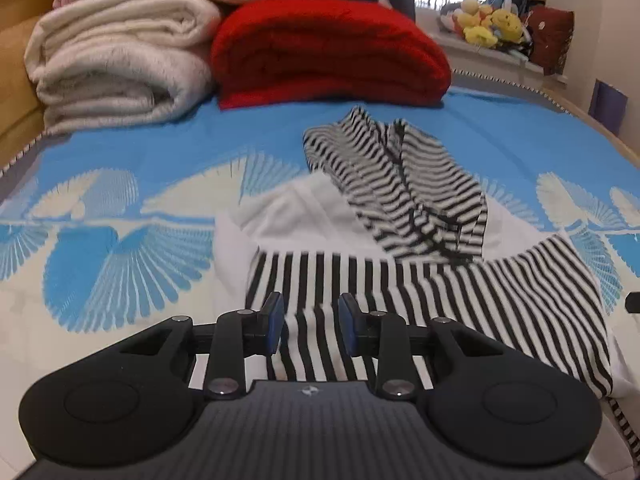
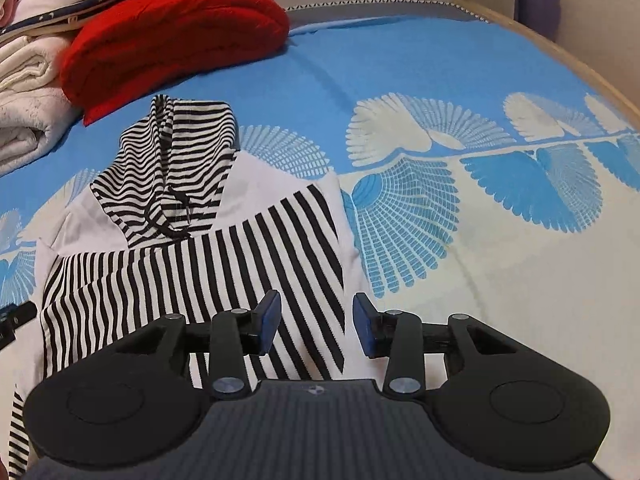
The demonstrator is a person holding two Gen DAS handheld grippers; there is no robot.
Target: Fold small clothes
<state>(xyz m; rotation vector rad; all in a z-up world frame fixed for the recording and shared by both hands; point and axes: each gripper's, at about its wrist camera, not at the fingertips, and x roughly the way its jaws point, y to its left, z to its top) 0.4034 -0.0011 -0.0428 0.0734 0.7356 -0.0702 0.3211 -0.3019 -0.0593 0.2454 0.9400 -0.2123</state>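
Observation:
A small hooded top (image 1: pixel 400 280) with black and white stripes and white panels lies spread on the bed; its striped hood (image 1: pixel 400 184) is folded down over the body. My left gripper (image 1: pixel 312 320) hovers over the near striped edge. Its blue pads (image 1: pixel 274 320) stand apart, and the cloth passes under them without being pinched. In the right wrist view the same top (image 2: pixel 200 264) fills the left half, with its hood (image 2: pixel 172 168) further back. My right gripper (image 2: pixel 316 320) is open above the top's right striped edge, and nothing is pressed between its fingers.
The bedspread (image 2: pixel 460 80) is blue and white with a fan pattern. Behind the top lie a folded red blanket (image 1: pixel 328 52) and cream blankets (image 1: pixel 120 60). Plush toys (image 1: pixel 492 24) sit on a sill at the far right. A wooden bed rim (image 2: pixel 580 68) curves along the right.

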